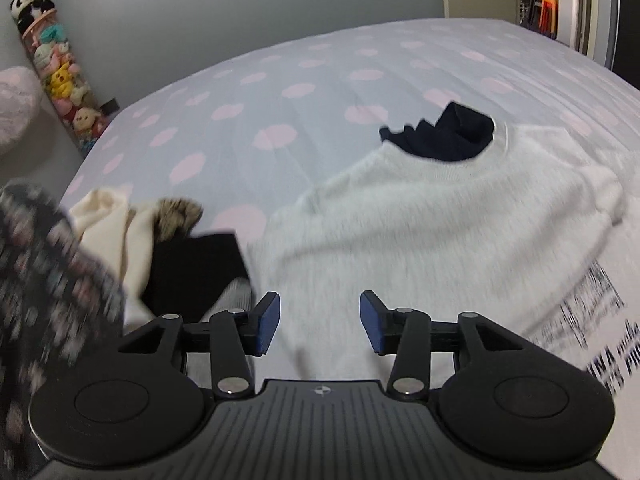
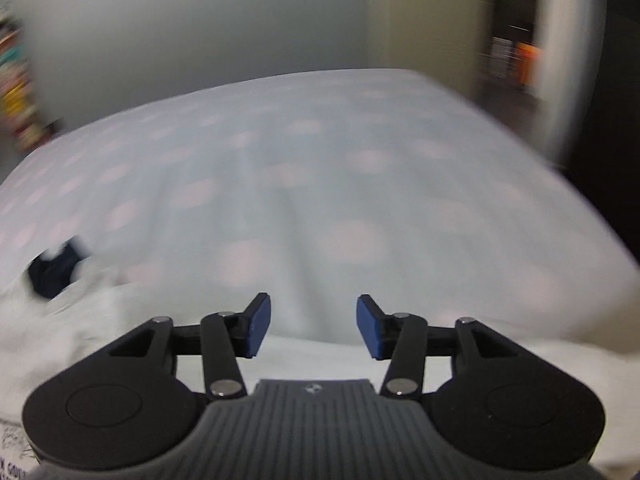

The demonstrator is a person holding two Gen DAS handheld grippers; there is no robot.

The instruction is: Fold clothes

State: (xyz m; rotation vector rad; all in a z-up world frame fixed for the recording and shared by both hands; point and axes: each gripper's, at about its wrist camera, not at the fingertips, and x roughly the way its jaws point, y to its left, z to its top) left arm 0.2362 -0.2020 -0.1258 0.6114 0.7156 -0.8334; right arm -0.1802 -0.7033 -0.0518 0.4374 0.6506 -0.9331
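On the bed with the pale blue, pink-dotted cover (image 1: 280,92) a white fleecy sweatshirt with a dark navy neck lining (image 1: 432,216) lies spread flat. Left claw (image 1: 319,322) hangs over its lower part, blue pads apart, gripping nothing. Right claw (image 2: 313,326) is also open and empty, above the garment's edge. Beside the sweatshirt sits a heap of cream and black clothes (image 1: 160,248).

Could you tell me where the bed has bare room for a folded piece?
Bare bedspread lies beyond the white sweater, toward the wall, and right of it in the right wrist view. The near left is crowded by a clothes pile.
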